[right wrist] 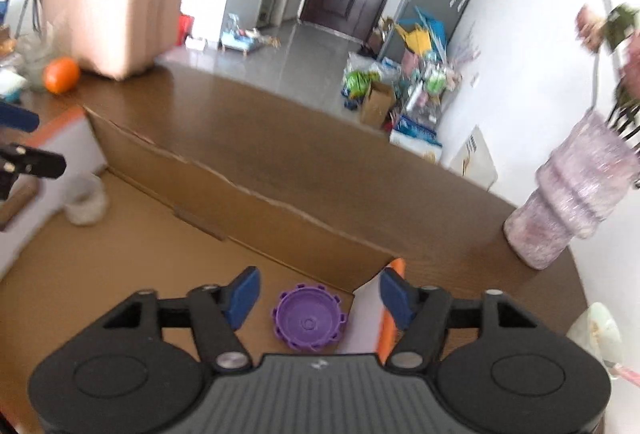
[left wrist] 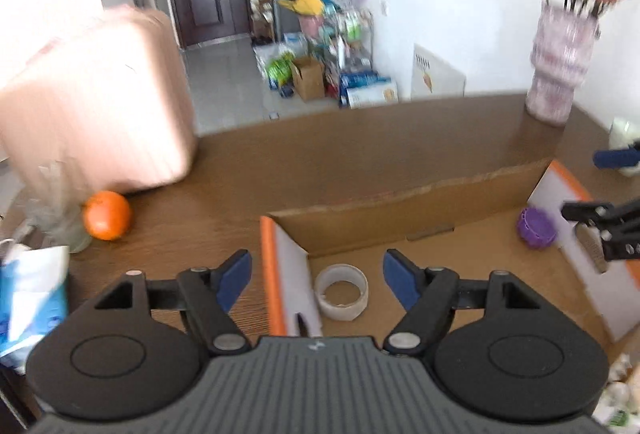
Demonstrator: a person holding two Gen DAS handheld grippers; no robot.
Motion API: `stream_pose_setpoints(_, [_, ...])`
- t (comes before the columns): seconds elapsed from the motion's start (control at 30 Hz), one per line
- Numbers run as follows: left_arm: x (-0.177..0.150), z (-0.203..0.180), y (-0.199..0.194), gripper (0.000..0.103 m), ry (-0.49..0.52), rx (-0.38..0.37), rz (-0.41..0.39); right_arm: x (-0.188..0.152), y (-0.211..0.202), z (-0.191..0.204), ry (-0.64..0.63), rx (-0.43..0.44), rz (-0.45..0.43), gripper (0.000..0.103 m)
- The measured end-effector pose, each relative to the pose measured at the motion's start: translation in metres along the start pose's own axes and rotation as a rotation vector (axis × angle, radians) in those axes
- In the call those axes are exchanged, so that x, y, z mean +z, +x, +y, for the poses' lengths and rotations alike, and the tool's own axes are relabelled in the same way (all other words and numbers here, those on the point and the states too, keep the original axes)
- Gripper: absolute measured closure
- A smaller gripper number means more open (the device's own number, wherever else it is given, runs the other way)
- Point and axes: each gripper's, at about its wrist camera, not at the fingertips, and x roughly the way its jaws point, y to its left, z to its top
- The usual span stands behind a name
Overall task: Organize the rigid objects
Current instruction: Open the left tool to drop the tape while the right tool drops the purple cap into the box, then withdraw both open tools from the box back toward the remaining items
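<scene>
Two grippers we hold over the cardboard box [left wrist: 400, 210]: our left gripper [left wrist: 316, 274] spread wide with nothing between its fingers, above the tape roll [left wrist: 341, 292] lying by the box's left wall; our right gripper [right wrist: 318, 294] likewise spread and empty over the purple cap [right wrist: 309, 317] in the right corner. Beyond the box on the wooden table [left wrist: 360, 142] stand a pink suitcase [left wrist: 100, 102], an orange [left wrist: 107, 215] and a flower vase [left wrist: 560, 66].
</scene>
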Motion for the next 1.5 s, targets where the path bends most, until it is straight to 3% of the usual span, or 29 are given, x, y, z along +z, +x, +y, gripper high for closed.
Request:
stream_pose_setpoints(0.1, [0.0, 0.014, -0.053, 0.024, -0.053, 0.012, -0.062, -0.001, -0.052, -0.003, -0.002, 0.004, -0.054, 0.027])
stream_pose_setpoints(0.23, [-0.025, 0.008, -0.129, 0.02, -0.054, 0.141, -0.207, -0.019, -0.123, -0.008, 0.021, 0.013, -0.147, 0.02])
stream_pose_setpoints(0.4, [-0.082, -0.012, -0.205, 0.014, -0.028, 0.135, -0.327, -0.063, -0.189, -0.003, 0.083, 0.05, -0.26, 0.017])
stream_pose_setpoints(0.6, [-0.17, -0.032, -0.265, 0.005, -0.025, 0.139, -0.448, -0.135, -0.241, 0.024, 0.158, 0.101, -0.403, 0.013])
stream_pose_setpoints(0.8, [-0.268, -0.049, -0.306, 0.003, -0.1, 0.135, -0.467, -0.221, -0.281, 0.061, 0.221, 0.102, -0.486, 0.01])
stream_pose_setpoints(1.0, [-0.332, -0.07, -0.331, 0.0, -0.122, 0.114, -0.431, -0.3, -0.309, 0.094, 0.248, 0.135, -0.474, 0.004])
stream_pose_setpoints(1.23, [-0.354, -0.096, -0.329, 0.0, -0.063, 0.094, -0.394, -0.349, -0.32, 0.108, 0.231, 0.067, -0.42, 0.003])
stream_pose_setpoints(1.5, [-0.346, -0.123, -0.303, 0.0, -0.013, 0.021, -0.355, -0.357, -0.309, 0.103, 0.268, 0.048, -0.402, 0.002])
